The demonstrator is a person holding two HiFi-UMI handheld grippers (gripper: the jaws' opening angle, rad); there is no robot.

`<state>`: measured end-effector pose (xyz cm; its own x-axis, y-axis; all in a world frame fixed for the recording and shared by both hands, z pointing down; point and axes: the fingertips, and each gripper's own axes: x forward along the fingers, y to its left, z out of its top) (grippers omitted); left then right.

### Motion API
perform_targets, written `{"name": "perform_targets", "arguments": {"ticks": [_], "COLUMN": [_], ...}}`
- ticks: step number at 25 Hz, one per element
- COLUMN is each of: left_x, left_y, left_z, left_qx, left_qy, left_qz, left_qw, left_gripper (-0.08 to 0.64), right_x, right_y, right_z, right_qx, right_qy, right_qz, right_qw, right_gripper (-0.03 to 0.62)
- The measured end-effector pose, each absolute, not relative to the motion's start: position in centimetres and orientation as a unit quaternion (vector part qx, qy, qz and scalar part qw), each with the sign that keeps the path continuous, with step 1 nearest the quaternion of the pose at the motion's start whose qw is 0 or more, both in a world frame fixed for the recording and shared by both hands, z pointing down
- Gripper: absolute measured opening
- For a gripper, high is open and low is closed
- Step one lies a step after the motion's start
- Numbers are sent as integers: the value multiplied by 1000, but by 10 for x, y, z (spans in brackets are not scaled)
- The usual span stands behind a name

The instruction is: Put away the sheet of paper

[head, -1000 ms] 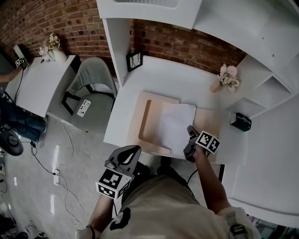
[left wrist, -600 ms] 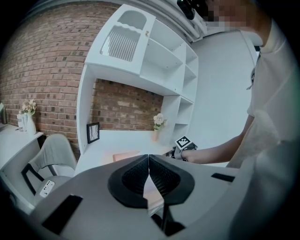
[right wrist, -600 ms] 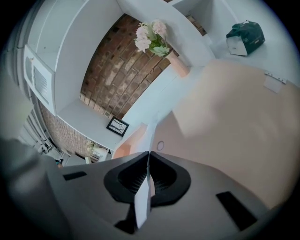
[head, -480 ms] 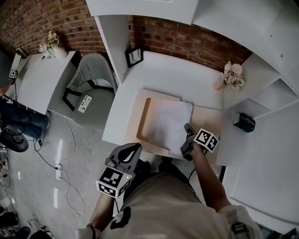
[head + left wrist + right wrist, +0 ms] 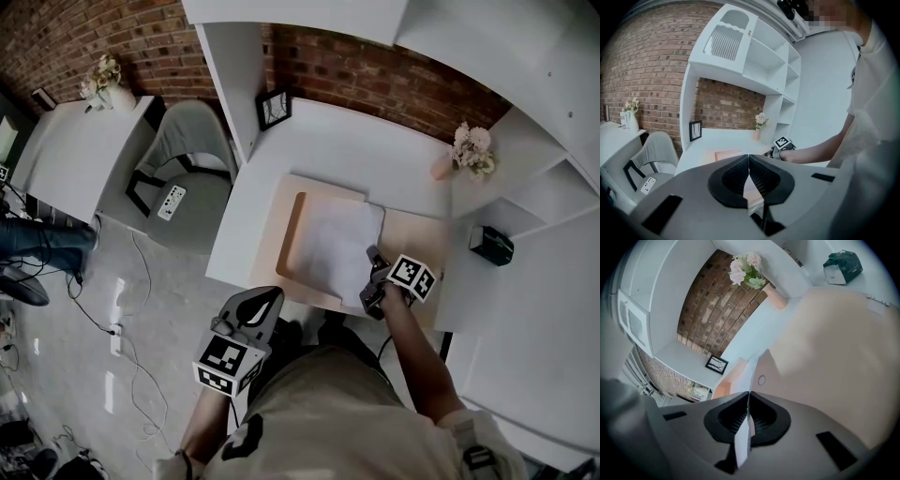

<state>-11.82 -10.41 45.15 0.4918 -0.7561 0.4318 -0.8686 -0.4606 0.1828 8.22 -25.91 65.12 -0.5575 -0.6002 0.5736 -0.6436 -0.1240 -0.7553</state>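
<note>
While the right gripper [image 5: 748,397] pinches it, paper [image 5: 333,239] seemingly runs wallward.

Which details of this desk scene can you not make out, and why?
- Head view: near corner of the sheet of paper, covered by the right tool.
- Right gripper view: the sheet's face, seen nearly edge-on.
- Head view: the framed picture, image too small.

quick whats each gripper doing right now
left gripper: shut, nothing between its jaws
right gripper: shut on the near edge of the sheet of paper
</note>
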Motion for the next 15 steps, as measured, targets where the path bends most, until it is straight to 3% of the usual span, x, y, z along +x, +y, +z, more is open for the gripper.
{"name": "perform_targets", "arguments": {"ticks": [15], "left_x": [-137], "left_y": [-89], "left_z": [454], "left_qx": [830], "left_qy": [-502], "left_qz": [141], "left_qw": [198], "left_gripper": [17], "right_x": [56], "right_y": [-259], "right_z": [657], "right_qx": [456], "right_qy": [-657], "right_qz": [600], "right_qw": [23], "right_gripper": [28]}}
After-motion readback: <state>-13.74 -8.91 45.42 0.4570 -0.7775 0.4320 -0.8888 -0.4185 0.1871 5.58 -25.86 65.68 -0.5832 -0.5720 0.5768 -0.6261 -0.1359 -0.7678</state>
